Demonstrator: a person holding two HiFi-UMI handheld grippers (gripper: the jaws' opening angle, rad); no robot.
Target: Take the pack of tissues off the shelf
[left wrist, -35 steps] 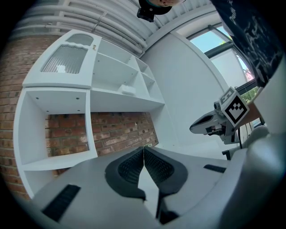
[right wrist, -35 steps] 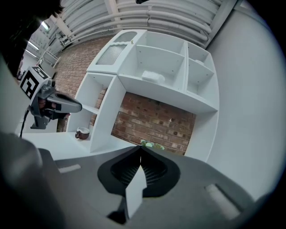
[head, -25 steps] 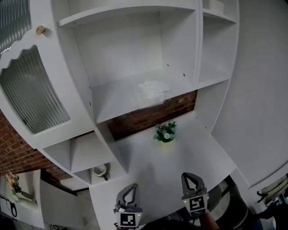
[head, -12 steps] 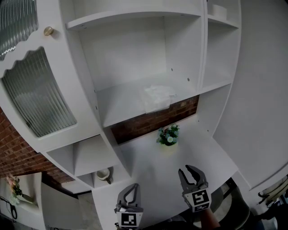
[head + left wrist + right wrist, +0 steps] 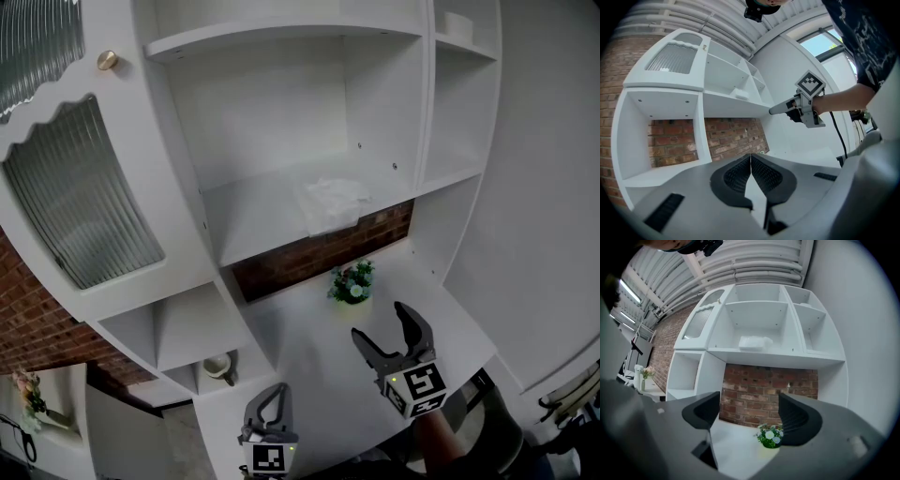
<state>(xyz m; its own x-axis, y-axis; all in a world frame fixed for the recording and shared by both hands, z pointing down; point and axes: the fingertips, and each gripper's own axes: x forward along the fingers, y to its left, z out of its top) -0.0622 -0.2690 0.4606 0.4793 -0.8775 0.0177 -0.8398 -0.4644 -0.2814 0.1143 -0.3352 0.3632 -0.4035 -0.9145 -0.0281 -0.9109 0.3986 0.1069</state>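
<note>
Right gripper (image 5: 379,322) level, jaws just opening, empty.

A small flower pot (image 5: 352,284) stands before the brick wall (image 5: 309,253).

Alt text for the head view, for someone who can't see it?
The pack of tissues lies untouched on the white shelf. Below, the right gripper hangs over the counter near a flower pot, its jaws just opened and empty; the left gripper sits shut.

Dim, soft daylight; fisheye-warped edges
</note>
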